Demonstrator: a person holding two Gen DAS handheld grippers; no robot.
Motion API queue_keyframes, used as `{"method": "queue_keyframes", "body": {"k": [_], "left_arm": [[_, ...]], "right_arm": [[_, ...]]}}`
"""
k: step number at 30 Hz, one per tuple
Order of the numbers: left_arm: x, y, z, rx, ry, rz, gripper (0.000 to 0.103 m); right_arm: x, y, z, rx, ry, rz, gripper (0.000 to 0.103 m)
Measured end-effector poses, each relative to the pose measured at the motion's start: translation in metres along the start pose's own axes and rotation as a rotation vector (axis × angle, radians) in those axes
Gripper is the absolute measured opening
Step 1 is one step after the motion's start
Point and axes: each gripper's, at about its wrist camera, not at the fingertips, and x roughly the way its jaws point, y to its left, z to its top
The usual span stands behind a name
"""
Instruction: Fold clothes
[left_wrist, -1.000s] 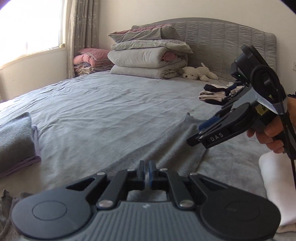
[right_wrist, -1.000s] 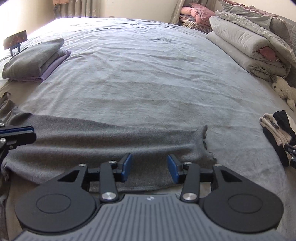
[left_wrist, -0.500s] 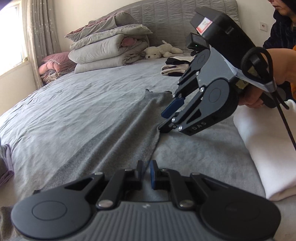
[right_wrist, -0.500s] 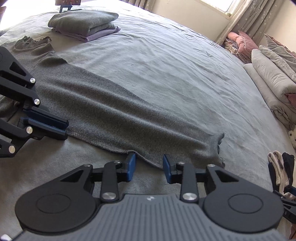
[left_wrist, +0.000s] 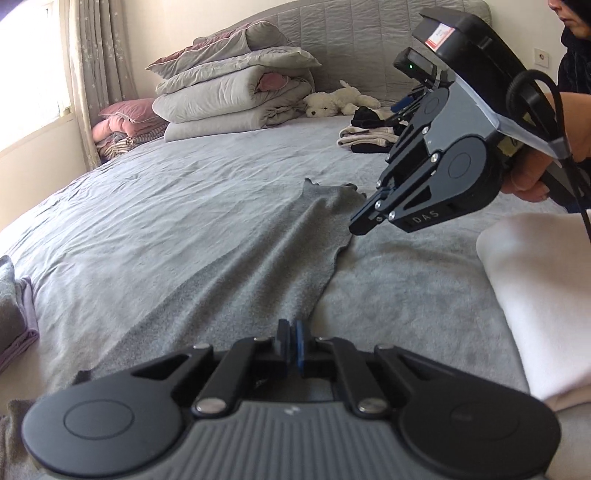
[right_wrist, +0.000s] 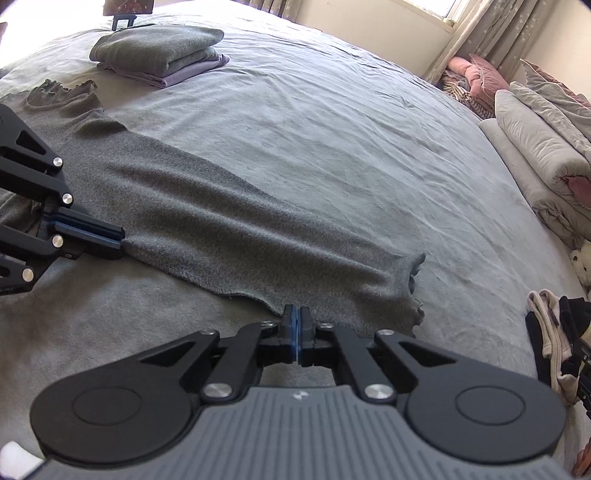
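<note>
Two grippers at work on one long grey garment (right_wrist: 229, 221), spread flat across the grey bed (right_wrist: 332, 122) from upper left to lower centre of the right wrist view. Left gripper (left_wrist: 291, 341) at bottom centre of its own view, jaws pressed together, pinching the garment's near edge. Right gripper (right_wrist: 297, 332) likewise closed tight, nipping the hem at lower centre. Seen from the left wrist view, right gripper at centre right, tip down on the cloth's far end, held by a hand (left_wrist: 532, 177). Folded grey and lilac stack (right_wrist: 159, 55) upper left, well apart. Piled duvets (left_wrist: 229, 96) against the headboard.
</note>
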Motion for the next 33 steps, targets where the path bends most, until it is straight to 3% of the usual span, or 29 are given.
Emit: {"method": "queue_keyframes", "body": {"k": [2,3,5,7,12,13,14,16,20,25,27,28,30,33], "left_arm": [[0.002,0.006,-0.001,-0.037,0.01,-0.018,0.003],[0.001,0.011,-0.001,-0.073,0.001,-0.023,0.003],[0.0,0.022,0.0,-0.161,-0.025,-0.027,0.003],[-0.002,0.032,0.002,-0.249,-0.052,-0.034,0.003],[-0.003,0.03,0.004,-0.256,-0.05,-0.049,0.003],[-0.003,0.029,0.005,-0.254,-0.049,-0.052,0.003],[-0.003,0.028,0.005,-0.25,-0.046,-0.054,0.003],[-0.003,0.024,0.002,-0.223,-0.029,-0.057,0.003],[0.001,0.018,-0.004,-0.187,-0.002,-0.069,0.003],[0.002,0.016,-0.007,-0.163,0.019,-0.083,0.005],[-0.006,0.02,-0.005,-0.175,0.004,-0.113,0.01],[-0.011,0.021,-0.004,-0.176,-0.015,-0.12,0.013],[-0.019,0.023,-0.003,-0.173,-0.051,-0.102,0.026],[-0.019,0.031,0.002,-0.194,-0.071,-0.051,0.029]], "right_arm": [[-0.003,0.001,-0.002,-0.004,-0.008,-0.002,0.016],[-0.004,0.002,-0.003,-0.01,-0.011,-0.002,0.019],[-0.005,0.006,-0.006,-0.029,-0.023,0.013,0.046],[-0.005,0.012,-0.008,-0.052,-0.043,0.023,0.051],[0.003,0.029,-0.004,-0.096,-0.077,-0.004,0.051],[0.006,0.031,-0.003,-0.102,-0.079,-0.032,0.045],[0.01,0.031,-0.001,-0.109,-0.076,-0.063,0.027],[0.017,0.03,0.001,-0.132,-0.032,-0.111,0.002],[0.022,0.027,-0.002,-0.169,0.06,-0.157,0.0],[0.017,0.018,-0.001,-0.154,0.142,-0.129,0.0],[0.013,0.013,-0.001,-0.133,0.168,-0.116,0.006],[0.008,0.008,-0.001,-0.107,0.161,-0.103,0.011],[-0.002,-0.004,0.0,-0.029,0.122,-0.072,0.013],[-0.007,-0.026,0.004,0.126,0.056,-0.04,0.014]]}}
